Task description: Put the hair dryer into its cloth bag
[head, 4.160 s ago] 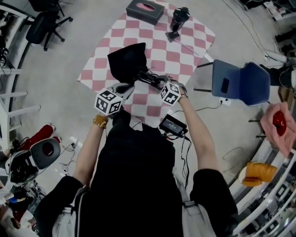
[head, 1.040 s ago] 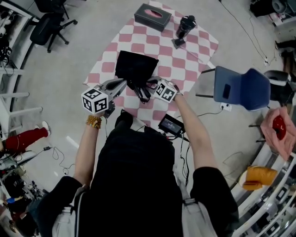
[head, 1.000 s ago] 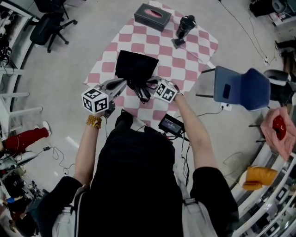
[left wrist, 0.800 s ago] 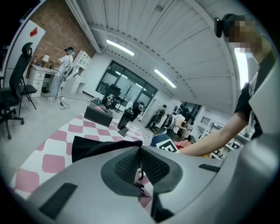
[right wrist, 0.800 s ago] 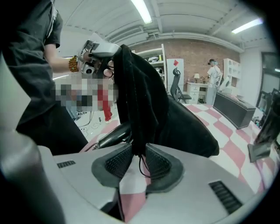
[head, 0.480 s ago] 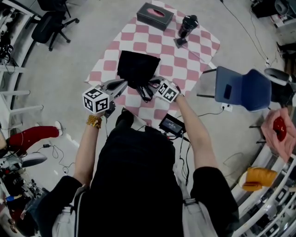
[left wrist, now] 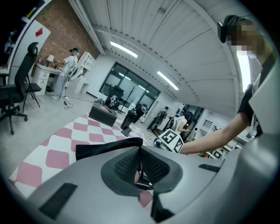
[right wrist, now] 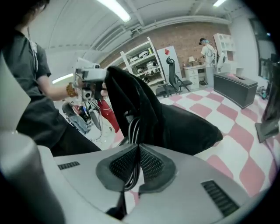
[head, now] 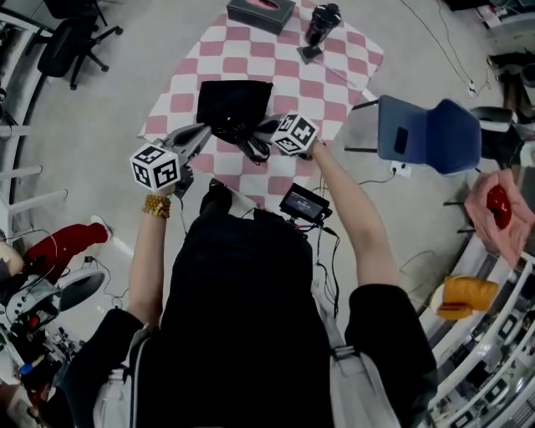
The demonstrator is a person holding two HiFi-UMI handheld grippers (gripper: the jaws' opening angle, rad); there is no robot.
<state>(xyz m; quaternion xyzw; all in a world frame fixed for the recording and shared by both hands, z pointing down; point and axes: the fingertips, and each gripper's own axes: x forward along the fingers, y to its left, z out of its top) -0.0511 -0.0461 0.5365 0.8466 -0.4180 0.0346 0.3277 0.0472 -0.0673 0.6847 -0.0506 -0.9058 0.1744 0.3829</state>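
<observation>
The hair dryer's body I cannot make out. Only a looped black cord (right wrist: 130, 127) shows, at the near edge of the black cloth bag (head: 234, 102). My right gripper (right wrist: 139, 162) has just closed its jaws on those loops. My left gripper (left wrist: 140, 166) is clamped tight on the bag's edge. The bag rests on the checked tablecloth (head: 334, 79), its near edge lifted between my grippers.

Cannot see the hair dryer's body, just a cord (right wrist: 132, 131) coming out of the black cloth bag (head: 234, 102). Cut off by the head view's top edge: grey box (head: 261, 10).
</observation>
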